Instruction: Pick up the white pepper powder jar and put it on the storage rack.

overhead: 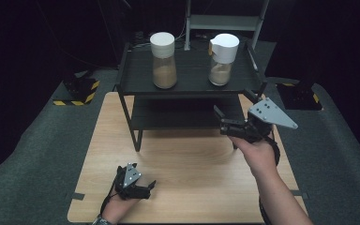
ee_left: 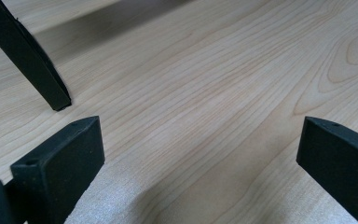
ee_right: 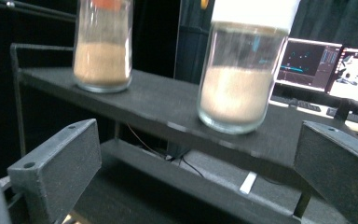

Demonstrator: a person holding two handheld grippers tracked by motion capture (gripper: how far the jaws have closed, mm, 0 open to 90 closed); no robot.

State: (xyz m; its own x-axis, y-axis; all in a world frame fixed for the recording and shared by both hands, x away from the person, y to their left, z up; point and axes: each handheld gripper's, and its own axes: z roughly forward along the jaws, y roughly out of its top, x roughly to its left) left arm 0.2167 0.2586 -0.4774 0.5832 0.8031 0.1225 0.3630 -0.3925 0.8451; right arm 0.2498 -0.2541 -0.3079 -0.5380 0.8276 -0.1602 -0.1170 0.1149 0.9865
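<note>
Two glass jars with white lids stand on the top of a black two-tier shelf (overhead: 192,82). The left jar (overhead: 163,61) (ee_right: 102,51) holds darker brown powder. The right jar (overhead: 222,58) (ee_right: 240,88) holds paler powder and has an orange tab by its lid. My right gripper (overhead: 233,107) (ee_right: 196,158) is open, raised in front of the shelf's right end and facing the jars, with nothing between its jaws. My left gripper (overhead: 138,177) (ee_left: 200,154) is open, low over the wooden table (ee_left: 205,70) near its front edge, holding nothing.
The shelf stands on the far half of the table (overhead: 187,187), and its front left leg (overhead: 137,140) (ee_left: 42,74) is ahead of my left gripper. A lower shelf board (ee_right: 177,182) runs under the jars. Lit monitors (ee_right: 326,65) stand behind the shelf. Grey floor surrounds the table.
</note>
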